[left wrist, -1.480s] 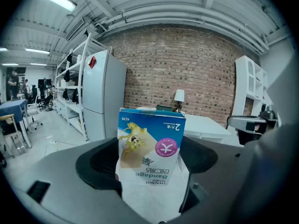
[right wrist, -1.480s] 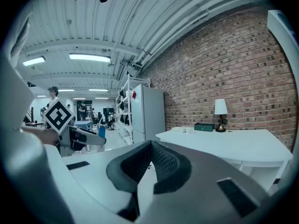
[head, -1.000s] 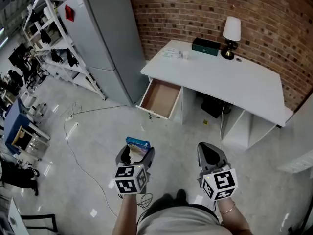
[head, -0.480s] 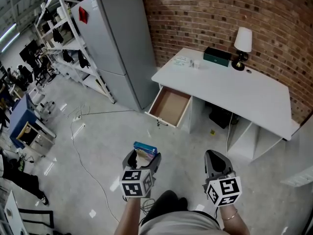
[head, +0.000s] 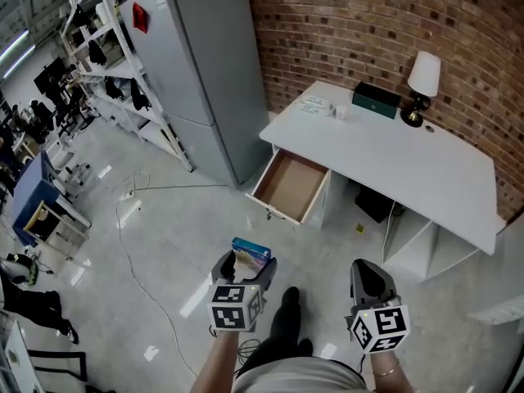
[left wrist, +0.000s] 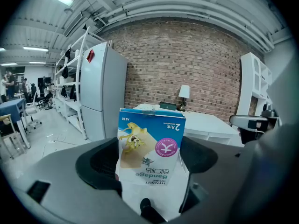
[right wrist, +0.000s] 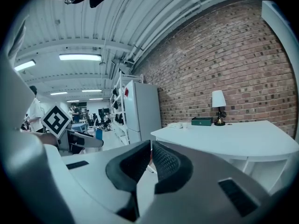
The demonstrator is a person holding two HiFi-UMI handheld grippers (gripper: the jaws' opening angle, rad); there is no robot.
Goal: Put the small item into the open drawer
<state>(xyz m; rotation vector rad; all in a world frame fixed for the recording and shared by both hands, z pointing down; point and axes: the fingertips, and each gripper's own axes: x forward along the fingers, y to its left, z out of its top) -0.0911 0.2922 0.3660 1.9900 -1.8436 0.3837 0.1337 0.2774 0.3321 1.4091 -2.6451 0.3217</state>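
- the left tool [head: 244,265] carries the bandage box [head: 250,250] upright and out in front of the person. this looks like a carrying hold that keeps the box steady on the way to the drawer.
- in the left gripper view the box stands between the two dark pads, one on each side face. its lower half sits down in the jaws, its blue top edge stands clear above them, and its print reads upside down to that camera.
- the jaws of the left tool are set about as wide as the box is thick and are closed on it.
- the right tool [head: 370,278] hangs beside the left one at about the same height and takes no part in the hold. its ribbed pads are drawn together with nothing between them. whether they quite touch at the tips is hard to tell, since a thin slit may remain.
- the open drawer [head: 288,185] is pulled out from the left end of the white worktop [head: 393,154], and its brown bottom is bare, so there is room for the box.
- the box is well apart from the drawer, with a stretch of grey floor [head: 180,236] between them.
- judged from this, the box has been picked up but the walk to the drawer and the release are not yet done.
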